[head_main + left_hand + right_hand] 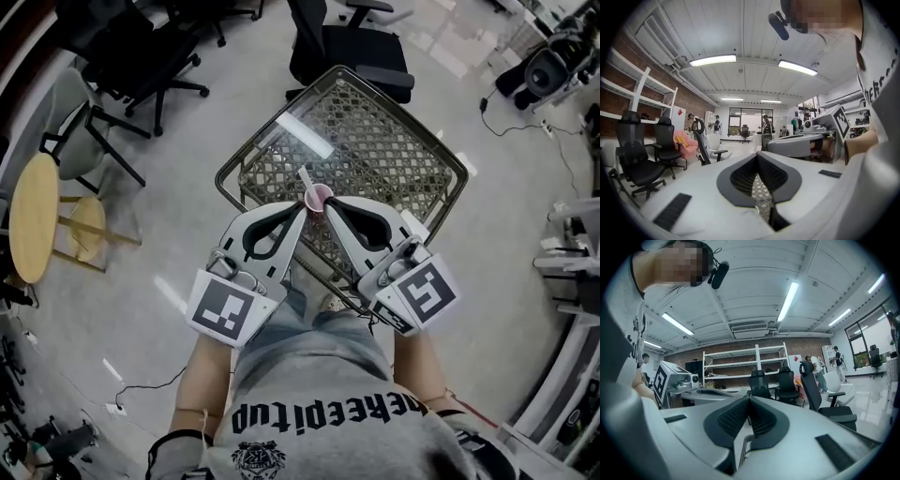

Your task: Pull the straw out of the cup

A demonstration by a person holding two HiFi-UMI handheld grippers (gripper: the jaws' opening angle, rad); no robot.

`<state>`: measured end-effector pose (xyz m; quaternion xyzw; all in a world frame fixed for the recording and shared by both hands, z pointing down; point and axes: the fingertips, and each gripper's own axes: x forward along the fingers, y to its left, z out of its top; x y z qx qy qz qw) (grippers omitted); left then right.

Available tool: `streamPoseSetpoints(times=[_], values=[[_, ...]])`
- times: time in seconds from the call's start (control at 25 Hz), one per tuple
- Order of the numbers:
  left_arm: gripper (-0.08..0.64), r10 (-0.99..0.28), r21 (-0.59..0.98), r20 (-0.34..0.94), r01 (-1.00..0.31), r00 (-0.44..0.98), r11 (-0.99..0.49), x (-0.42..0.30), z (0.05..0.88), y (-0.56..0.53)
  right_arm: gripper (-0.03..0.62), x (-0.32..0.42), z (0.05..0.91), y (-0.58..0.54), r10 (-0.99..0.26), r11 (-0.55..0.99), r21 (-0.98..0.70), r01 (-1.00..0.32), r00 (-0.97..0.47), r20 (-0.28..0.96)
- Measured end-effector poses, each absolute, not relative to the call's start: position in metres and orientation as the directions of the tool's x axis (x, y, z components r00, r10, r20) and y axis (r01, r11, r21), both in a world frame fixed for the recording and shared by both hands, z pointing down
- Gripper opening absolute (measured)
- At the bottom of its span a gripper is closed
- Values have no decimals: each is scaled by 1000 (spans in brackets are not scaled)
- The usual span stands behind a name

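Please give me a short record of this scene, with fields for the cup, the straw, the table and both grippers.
cup: pink cup, upright on the table
straw: pale straw, in the cup, leaning to the upper left in the head view
table: glass-topped woven table
left gripper: jaws together, holding nothing
right gripper: jaws together, holding nothing

Head view: cup (320, 196) shows its rim only, body hidden behind the tips of left gripper (301, 217) and right gripper (329, 206). Can't tell if either tip touches it. Straw (306, 179): lower end lost inside the cup. Table (454, 161): near corner covered by grippers and legs (309, 328). Hands hidden under the marker cubes (225, 309). Cup and straw out of frame in both gripper views. Left gripper view: people (765, 123) at far end too small to make out.
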<state>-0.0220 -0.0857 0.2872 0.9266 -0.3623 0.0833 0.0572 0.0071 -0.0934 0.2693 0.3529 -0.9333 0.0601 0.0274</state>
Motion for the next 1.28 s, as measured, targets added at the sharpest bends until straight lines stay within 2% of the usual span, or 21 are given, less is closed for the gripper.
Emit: streamPoseSetpoints(times=[0.64,1.28], values=[[25,-573,97,218,-602,790,-792,-45,308,-139,17,-11,297,-147,-731,651,-115,-750,-660,171],[25,-471,157,261,-519,843,-840,-37,343,-159,35,13,373,-170,-778,506,-157,-848,-527,343]])
